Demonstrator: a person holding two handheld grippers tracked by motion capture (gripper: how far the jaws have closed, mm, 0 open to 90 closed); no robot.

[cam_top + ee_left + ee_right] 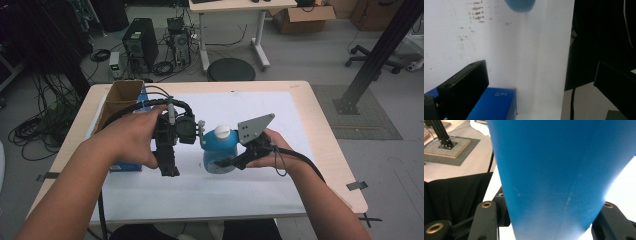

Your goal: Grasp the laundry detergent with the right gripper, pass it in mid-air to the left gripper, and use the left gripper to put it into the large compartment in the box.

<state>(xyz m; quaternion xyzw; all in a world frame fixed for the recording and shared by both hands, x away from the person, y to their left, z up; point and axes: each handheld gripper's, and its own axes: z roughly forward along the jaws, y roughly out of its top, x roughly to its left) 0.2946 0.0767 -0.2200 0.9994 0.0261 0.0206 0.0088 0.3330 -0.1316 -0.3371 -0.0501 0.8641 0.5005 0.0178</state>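
Right tool: closed against the lower body of the blue bottle, one black jaw pressed to each side of it in the right gripper view; grey three-cornered plate on top, cable trailing back along the forearm.
Left tool: jaws spread wide with nothing between them, pointing down at the white sheet; held just left of the bottle.
Surface: light wooden top, mostly covered by a white sheet.
Cardboard box: open, at the far left corner of the surface.
Blue box: lies on the sheet beside the left tool's jaw, white print on its top.
Blue bottle: upright, white cap, at the middle of the surface between the two hands; whether its base touches the sheet cannot be told.
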